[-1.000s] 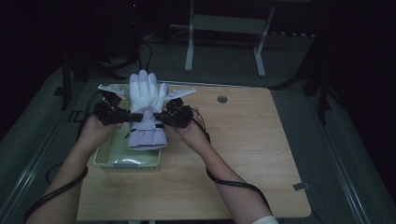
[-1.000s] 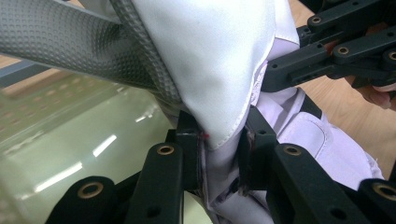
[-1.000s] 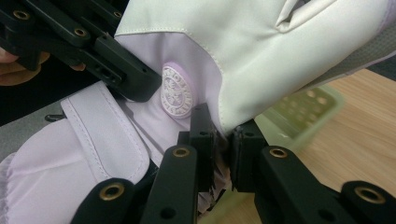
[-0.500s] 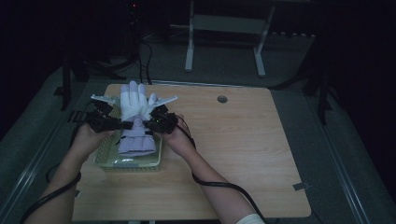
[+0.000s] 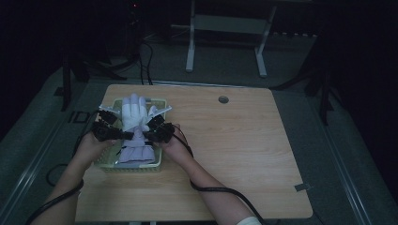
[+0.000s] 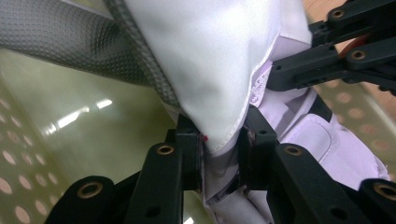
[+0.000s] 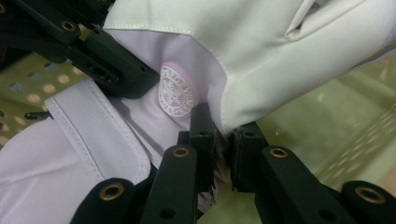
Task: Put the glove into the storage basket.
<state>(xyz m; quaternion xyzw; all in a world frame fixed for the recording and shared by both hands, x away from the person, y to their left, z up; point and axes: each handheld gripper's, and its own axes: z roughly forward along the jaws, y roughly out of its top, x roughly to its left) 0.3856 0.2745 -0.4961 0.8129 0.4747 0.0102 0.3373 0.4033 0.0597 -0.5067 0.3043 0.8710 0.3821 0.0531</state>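
A white and pale lilac glove (image 5: 134, 126) hangs stretched over a shallow green perforated basket (image 5: 105, 164) at the left of the table. Its white fingers point away from the person, toward the far rim of the basket, and its lilac cuff spreads out toward the near rim. It is pinched in at the wrist from both sides, so the fabric bunches there. A round embossed white badge (image 7: 176, 92) sits on the lilac part just below the white palm section. A grey dotted grip patch (image 6: 79, 44) covers part of the glove.
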